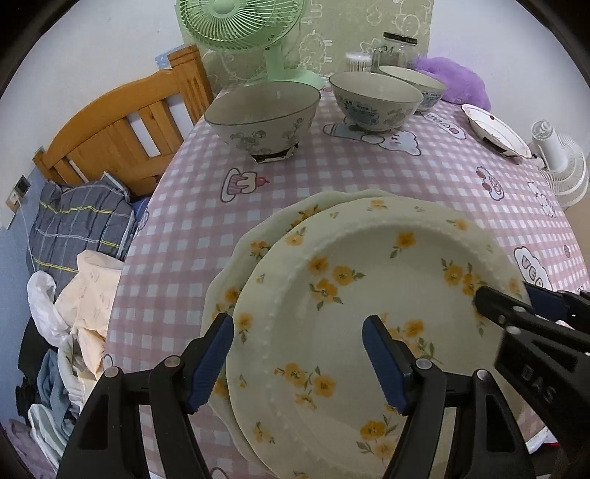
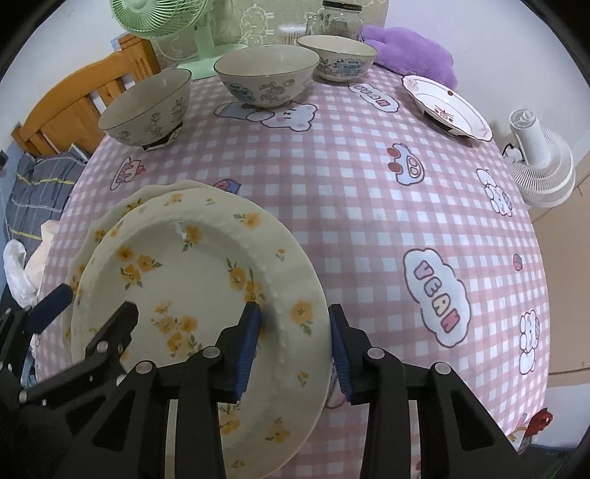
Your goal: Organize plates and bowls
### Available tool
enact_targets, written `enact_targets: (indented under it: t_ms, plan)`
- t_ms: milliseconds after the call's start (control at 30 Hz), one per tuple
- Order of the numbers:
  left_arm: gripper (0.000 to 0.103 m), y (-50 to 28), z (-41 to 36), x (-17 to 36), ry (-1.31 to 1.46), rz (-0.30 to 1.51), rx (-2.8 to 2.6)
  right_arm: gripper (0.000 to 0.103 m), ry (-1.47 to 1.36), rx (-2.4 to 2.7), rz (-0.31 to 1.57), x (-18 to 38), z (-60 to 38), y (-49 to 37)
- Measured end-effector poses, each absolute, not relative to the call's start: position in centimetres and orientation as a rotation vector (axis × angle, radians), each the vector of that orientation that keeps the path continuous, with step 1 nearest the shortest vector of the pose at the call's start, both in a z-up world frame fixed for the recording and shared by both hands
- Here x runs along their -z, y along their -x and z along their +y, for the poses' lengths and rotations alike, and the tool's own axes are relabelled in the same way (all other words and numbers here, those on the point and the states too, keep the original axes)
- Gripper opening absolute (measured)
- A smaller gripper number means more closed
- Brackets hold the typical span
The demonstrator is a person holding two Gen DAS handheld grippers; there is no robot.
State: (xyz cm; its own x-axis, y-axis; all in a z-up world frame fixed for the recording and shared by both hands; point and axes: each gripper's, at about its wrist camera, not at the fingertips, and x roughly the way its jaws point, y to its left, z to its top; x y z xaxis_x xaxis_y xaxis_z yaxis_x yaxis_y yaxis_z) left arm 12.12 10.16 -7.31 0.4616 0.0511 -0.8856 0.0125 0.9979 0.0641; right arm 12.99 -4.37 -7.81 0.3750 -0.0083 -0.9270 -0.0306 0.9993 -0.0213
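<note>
A cream plate with yellow flowers (image 1: 368,313) (image 2: 199,280) lies stacked on a second matching plate (image 1: 258,243) (image 2: 121,210) at the near edge of the table. My left gripper (image 1: 298,359) is open, its fingers straddling the top plate's left rim. My right gripper (image 2: 295,346) is open, its fingers straddling the right rim; it shows in the left wrist view (image 1: 516,306). Three bowls (image 2: 147,107) (image 2: 267,73) (image 2: 337,55) stand at the far side. A white plate with red pattern (image 2: 448,107) sits at the far right.
The table has a pink checked cloth (image 2: 368,221). A green fan (image 1: 239,33), a glass jar (image 2: 339,18) and a purple plush (image 2: 413,51) stand at the back. A white fan (image 2: 542,162) is right of the table. A wooden bed frame (image 1: 121,125) and bedding are left.
</note>
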Motion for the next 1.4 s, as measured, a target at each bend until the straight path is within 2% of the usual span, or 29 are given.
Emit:
enact_targets:
  t_ms: [533,933,1033,1100,1400]
  plan:
    - [0.076,-12.2,11.4,7.2,-0.029,1.091,-0.010,0.047,0.060,0.008,1.215,9.0,-2.5,-14.3]
    - [0.090,-11.2,11.3,5.4,0.010,1.095,0.025,0.051,0.025,0.000,1.167,6.0,-3.6,-12.7]
    - [0.096,-11.1,10.6,4.1,-0.005,1.070,0.046,0.059,0.008,0.005,1.138,4.4,-4.7,-12.1]
    - [0.097,-11.0,9.7,3.4,-0.019,1.049,0.061,0.072,-0.016,0.004,1.107,3.4,-5.6,-11.9]
    - [0.097,-11.7,5.1,0.8,-0.010,0.975,0.053,0.073,-0.028,-0.053,1.019,0.7,-9.1,-12.1]
